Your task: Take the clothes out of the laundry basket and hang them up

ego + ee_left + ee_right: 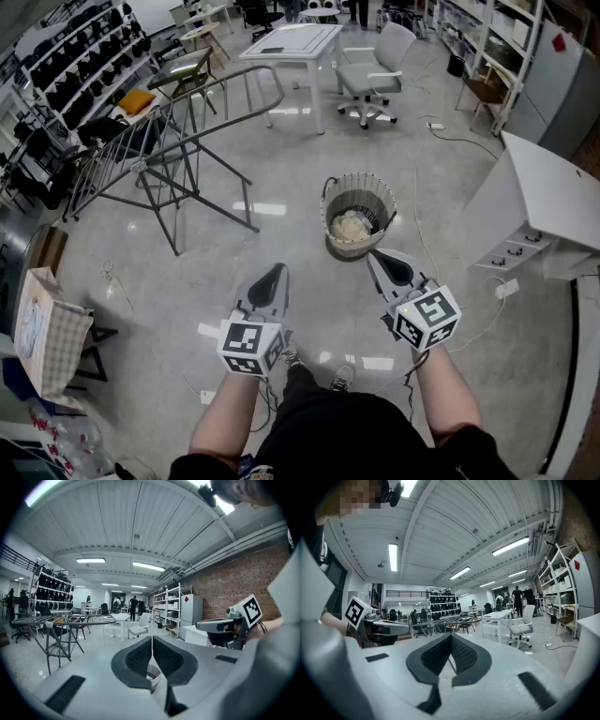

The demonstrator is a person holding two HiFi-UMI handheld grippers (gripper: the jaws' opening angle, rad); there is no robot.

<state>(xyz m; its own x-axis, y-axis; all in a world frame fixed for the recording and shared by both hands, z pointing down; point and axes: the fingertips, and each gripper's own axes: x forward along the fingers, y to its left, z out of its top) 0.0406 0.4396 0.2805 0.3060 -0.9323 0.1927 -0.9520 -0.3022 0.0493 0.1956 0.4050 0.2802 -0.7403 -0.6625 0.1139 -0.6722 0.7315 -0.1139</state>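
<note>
Left gripper (277, 270): jaws pressed together along one seam, nothing between the pads. Held low in front of the person, tip pointing ahead toward the basket.
Right gripper (377, 255): jaws likewise closed flat on each other, carrying nothing. Level with the left one and well apart from it, its tip just short of the basket's near side.
Laundry basket (359, 178): round wire basket, upright on the grey floor, ahead of both tools and nearer the right one. Neither tool touches it.
Clothes (352, 226): a pale cream bundle lying at the bottom of the basket, below the rim. How many pieces cannot be told.
Drying rack (178, 141): grey metal frame on splayed legs, left of the basket and well apart from it. Its rails are bare.
White table (291, 42): far side of the room, beyond the rack.
Office chair (375, 70): pale, on castors, just right of the table.
White cabinet (544, 197): right of the basket, drawers facing the floor space.
Checked bag (42, 328): at the far left, near the person.
</note>
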